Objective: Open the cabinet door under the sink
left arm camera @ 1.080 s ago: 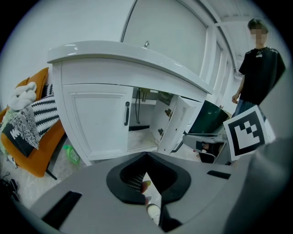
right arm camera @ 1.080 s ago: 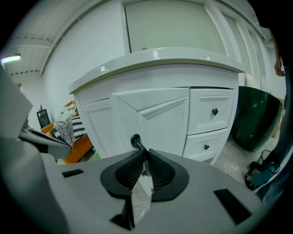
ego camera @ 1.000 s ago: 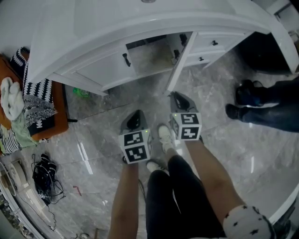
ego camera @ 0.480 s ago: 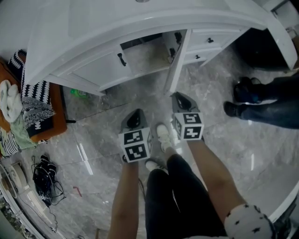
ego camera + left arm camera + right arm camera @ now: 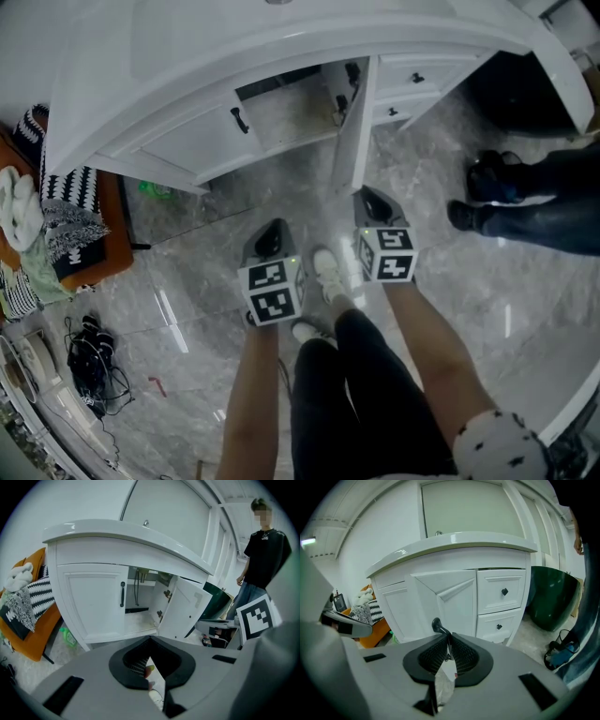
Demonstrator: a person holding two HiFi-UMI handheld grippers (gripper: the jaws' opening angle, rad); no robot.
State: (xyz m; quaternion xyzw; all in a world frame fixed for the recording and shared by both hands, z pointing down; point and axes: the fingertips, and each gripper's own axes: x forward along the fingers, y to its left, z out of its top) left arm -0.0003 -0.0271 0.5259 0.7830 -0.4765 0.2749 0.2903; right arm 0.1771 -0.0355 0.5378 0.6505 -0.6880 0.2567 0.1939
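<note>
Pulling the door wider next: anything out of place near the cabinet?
A green plastic bottle lies on the grey marble floor beside the white sink cabinet, left of its open door. Nothing looks spilled or damaged.

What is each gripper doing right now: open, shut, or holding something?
Left gripper: fingers shut, holding nothing.
Right gripper: fingers shut on the cabinet door handle.

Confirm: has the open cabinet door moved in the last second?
Yes. The open door swung wider, its free edge farther from the closed door.
</note>
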